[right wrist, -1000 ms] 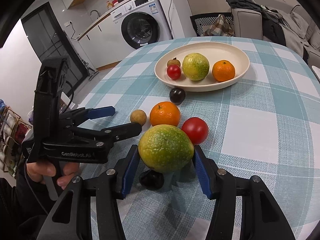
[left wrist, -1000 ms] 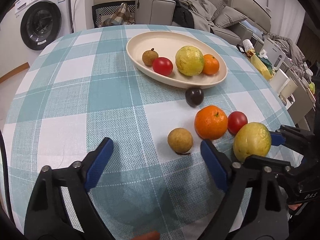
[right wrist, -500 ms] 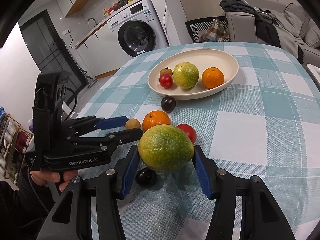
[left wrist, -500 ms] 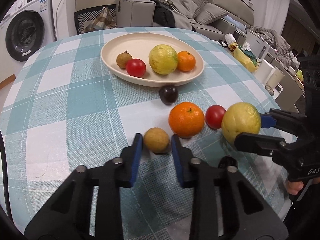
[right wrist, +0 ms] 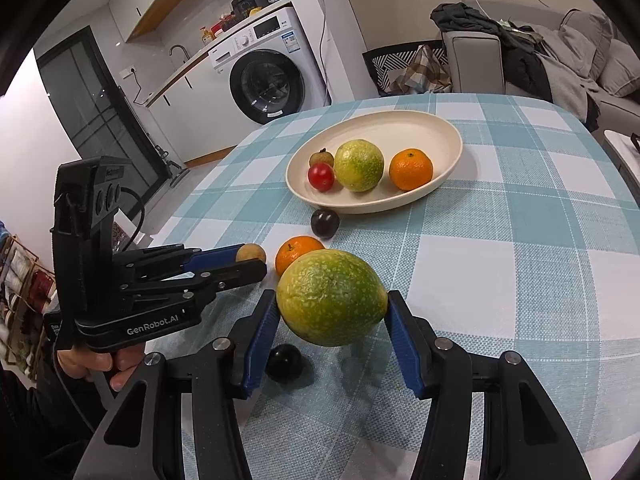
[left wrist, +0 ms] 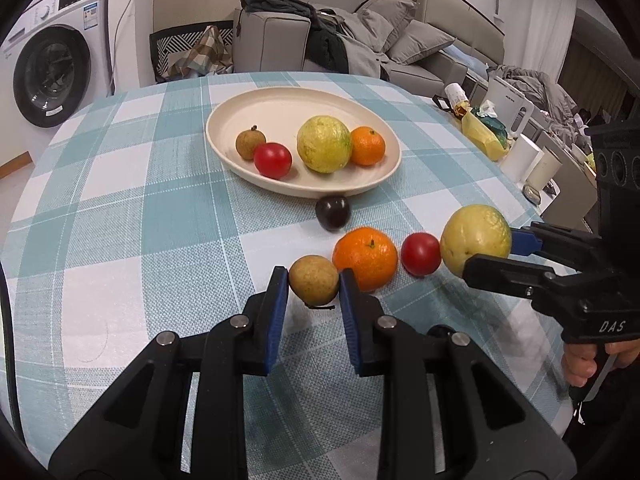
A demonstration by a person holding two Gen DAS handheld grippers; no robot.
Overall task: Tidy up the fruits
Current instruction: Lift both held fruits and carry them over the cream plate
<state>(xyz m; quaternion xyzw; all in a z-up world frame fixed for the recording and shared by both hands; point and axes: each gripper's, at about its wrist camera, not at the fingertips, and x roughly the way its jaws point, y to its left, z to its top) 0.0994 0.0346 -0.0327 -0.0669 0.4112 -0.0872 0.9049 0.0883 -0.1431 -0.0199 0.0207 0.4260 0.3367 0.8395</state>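
Observation:
My left gripper (left wrist: 313,286) is shut on a small brown longan (left wrist: 313,285) and holds it just above the checked tablecloth. My right gripper (right wrist: 332,312) is shut on a large green-yellow guava (right wrist: 331,297), lifted off the table; it also shows in the left wrist view (left wrist: 475,238). An orange (left wrist: 366,258), a red tomato (left wrist: 420,253) and a dark plum (left wrist: 333,212) lie on the cloth. A second dark plum (right wrist: 283,362) lies under the right gripper. The cream plate (left wrist: 280,98) holds a longan, a tomato, a guava and an orange.
A washing machine (left wrist: 48,68) stands beyond the table's far left. A chair and sofa with clothes (left wrist: 320,40) stand behind the table. White cups and a yellow bag (left wrist: 484,136) sit on a side surface to the right.
My left gripper moved forward, closed on the brown longan and lifted it slightly. My right gripper has raised the guava higher above the table.

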